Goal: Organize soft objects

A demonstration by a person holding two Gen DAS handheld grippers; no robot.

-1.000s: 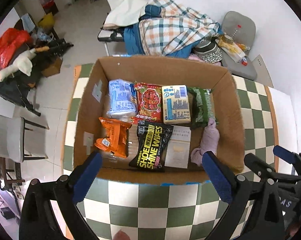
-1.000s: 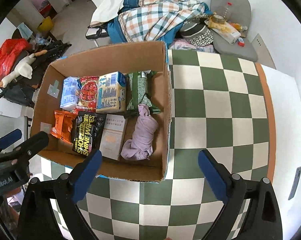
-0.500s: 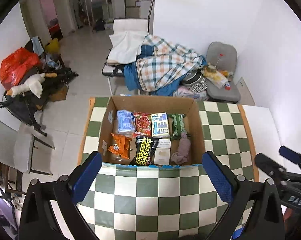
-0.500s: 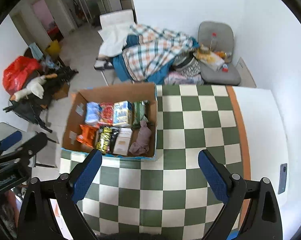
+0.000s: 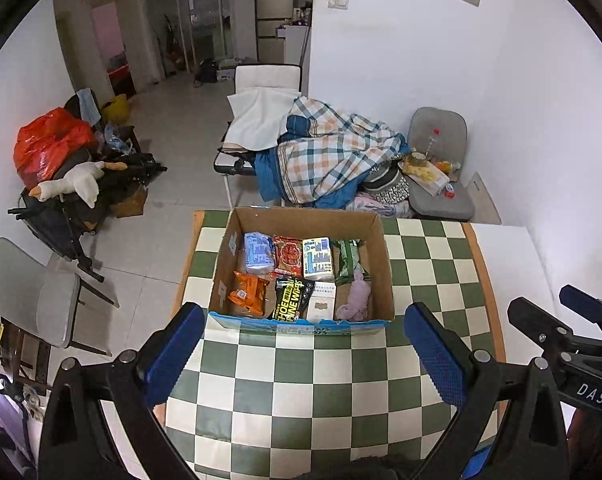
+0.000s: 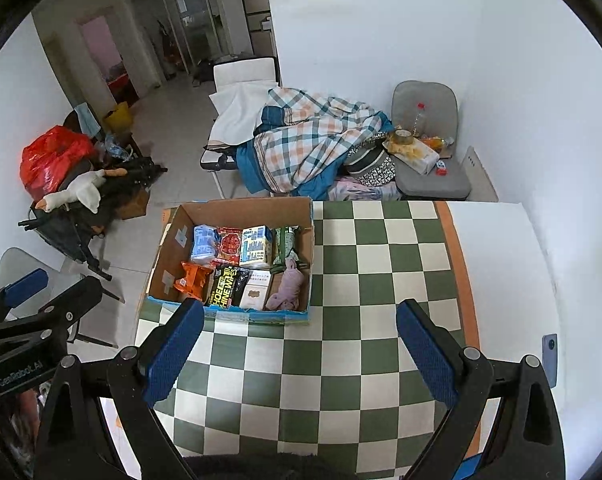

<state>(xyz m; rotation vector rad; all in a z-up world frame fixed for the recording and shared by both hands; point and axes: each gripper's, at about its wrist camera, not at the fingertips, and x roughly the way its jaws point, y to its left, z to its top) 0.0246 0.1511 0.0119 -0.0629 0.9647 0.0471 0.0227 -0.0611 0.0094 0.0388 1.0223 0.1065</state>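
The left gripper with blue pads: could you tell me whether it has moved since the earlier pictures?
Yes. The left gripper has pulled up and back: the brown cardboard box on the green-and-white checkered table now looks much smaller and farther between its open jaws.

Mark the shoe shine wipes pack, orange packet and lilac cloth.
shoe shine wipes pack (image 5: 289, 304), left wrist view, printed front.
orange packet (image 5: 248, 294), left wrist view, centre.
lilac cloth (image 6: 288, 286), right wrist view, middle fold.
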